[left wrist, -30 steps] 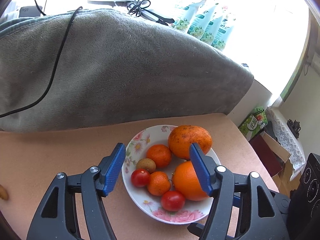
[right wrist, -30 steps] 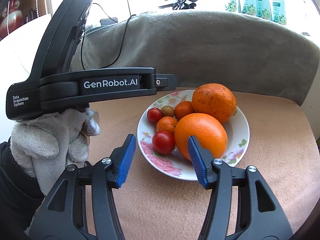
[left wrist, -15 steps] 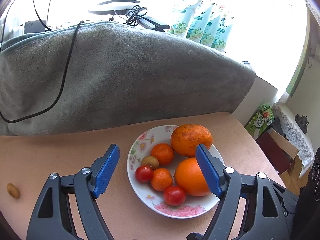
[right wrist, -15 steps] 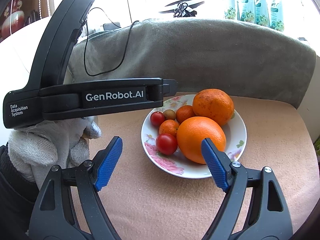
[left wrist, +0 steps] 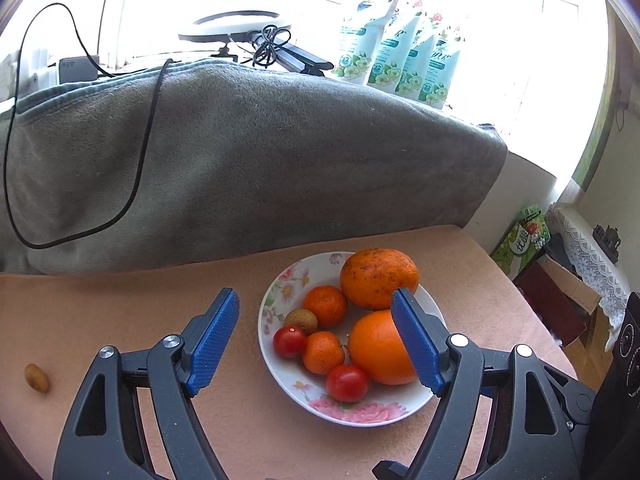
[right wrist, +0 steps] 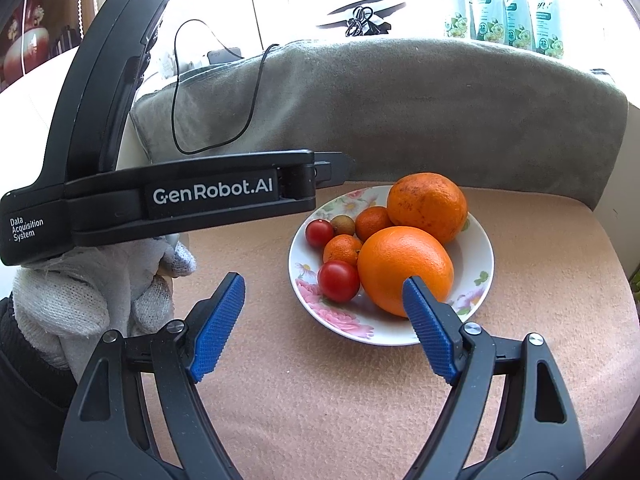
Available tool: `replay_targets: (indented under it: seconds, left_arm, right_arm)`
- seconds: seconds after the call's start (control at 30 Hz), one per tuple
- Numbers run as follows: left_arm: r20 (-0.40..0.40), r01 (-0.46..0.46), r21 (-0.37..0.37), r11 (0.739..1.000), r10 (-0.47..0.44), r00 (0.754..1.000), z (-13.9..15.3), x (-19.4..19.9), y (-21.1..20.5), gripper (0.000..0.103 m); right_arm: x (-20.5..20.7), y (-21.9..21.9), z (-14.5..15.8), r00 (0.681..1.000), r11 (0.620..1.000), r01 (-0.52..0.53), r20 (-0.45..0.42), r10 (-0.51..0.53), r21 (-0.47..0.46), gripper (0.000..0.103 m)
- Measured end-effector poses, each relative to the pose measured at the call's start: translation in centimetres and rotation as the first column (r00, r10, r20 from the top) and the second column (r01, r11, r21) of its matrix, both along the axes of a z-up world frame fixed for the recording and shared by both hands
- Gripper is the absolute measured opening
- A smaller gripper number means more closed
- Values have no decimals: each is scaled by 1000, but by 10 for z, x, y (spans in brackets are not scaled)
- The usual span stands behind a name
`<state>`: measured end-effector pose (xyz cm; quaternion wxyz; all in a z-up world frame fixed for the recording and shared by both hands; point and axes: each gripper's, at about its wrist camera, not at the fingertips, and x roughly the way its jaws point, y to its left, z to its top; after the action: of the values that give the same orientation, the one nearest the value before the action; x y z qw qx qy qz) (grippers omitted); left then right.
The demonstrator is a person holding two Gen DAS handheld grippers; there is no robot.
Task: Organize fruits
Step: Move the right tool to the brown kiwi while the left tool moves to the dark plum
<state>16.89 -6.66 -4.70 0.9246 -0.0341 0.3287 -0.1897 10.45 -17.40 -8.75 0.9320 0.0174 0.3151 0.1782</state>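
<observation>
A floral white plate [left wrist: 276, 300] [right wrist: 478, 248] on the peach cloth holds two large oranges [left wrist: 378, 278] [right wrist: 404, 268], two small tangerines [left wrist: 325, 305] [right wrist: 342, 249], two cherry tomatoes [left wrist: 346, 382] [right wrist: 338, 281] and a small brown fruit [left wrist: 302, 319] [right wrist: 343, 224]. My left gripper [left wrist: 315, 342] is open and empty, above the plate's near left side. My right gripper [right wrist: 323, 324] is open and empty, just short of the plate's near edge. The left gripper's black body [right wrist: 180, 200] and gloved hand [right wrist: 80, 300] show in the right wrist view.
One small yellow-brown fruit [left wrist: 37, 377] lies on the cloth far left. A grey blanket [left wrist: 240, 160] with a black cable [left wrist: 136, 184] rises behind the plate. Bottles [left wrist: 400, 64] stand on the sill. Boxes [left wrist: 524, 236] lie beyond the right table edge.
Both grippers have drawn back and up from the plate, and their jaws have opened wider. The fruit on the plate has not moved.
</observation>
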Motion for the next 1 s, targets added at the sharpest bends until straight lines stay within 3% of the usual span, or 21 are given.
replay_targets:
  seconds: [0.23, 0.63, 1.0]
  left_arm:
    - [16, -15, 13, 1000, 15, 1000, 1, -6, 3, 78]
    - [122, -87, 45, 995, 81, 989, 18, -26, 19, 78]
    - [133, -122, 27, 992, 117, 984, 23, -36, 50, 78]
  right_arm:
    - [-5, 1, -3, 1000, 1000, -2, -9, 2, 13, 84]
    - [-8, 2, -3, 1000, 999, -7, -13, 7, 49, 84]
    - [-8, 20, -2, 999, 999, -32, -19, 33, 33, 84]
